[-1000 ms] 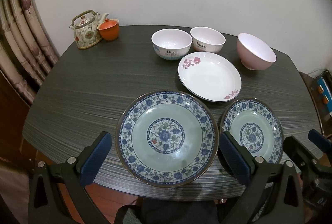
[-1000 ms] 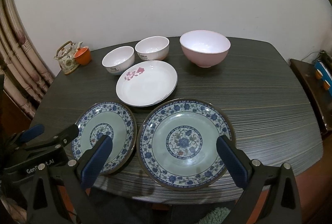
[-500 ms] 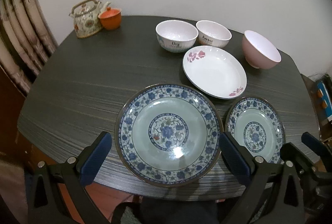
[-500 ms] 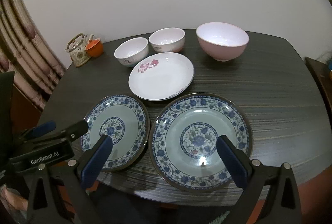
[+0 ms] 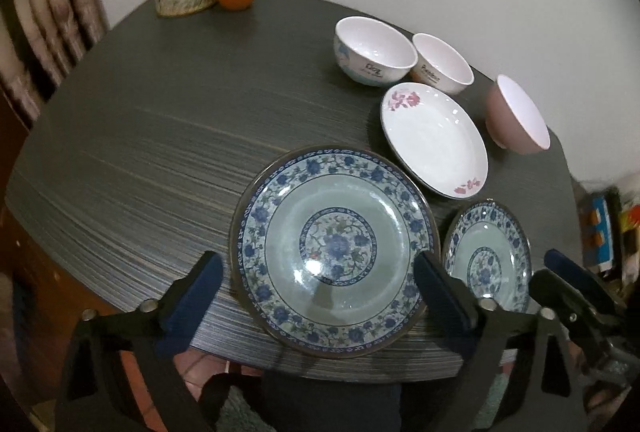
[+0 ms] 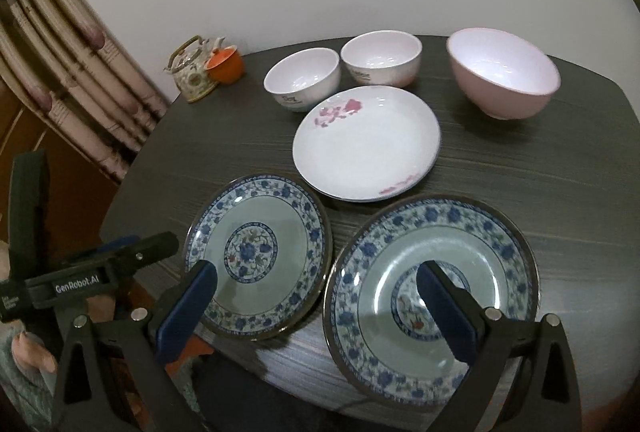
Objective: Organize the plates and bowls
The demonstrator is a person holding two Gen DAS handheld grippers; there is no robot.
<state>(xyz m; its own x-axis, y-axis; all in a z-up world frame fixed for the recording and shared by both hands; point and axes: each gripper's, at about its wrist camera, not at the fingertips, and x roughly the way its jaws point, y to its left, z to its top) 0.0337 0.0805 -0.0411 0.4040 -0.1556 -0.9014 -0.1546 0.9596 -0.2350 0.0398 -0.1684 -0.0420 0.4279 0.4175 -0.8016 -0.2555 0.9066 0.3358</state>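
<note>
Left hand-held gripper (image 5: 316, 292), jaws apart and just closing slightly, straddles the big plate (image 5: 332, 260) below; right hand-held gripper (image 6: 316, 306), jaws apart, hangs between both blue plates

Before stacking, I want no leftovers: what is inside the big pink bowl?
The pink bowl looks empty: a plain pale inside shows in the right wrist view, with nothing in it. Its near wall hides the nearest part of the bottom, so that spot stays unseen.
</note>
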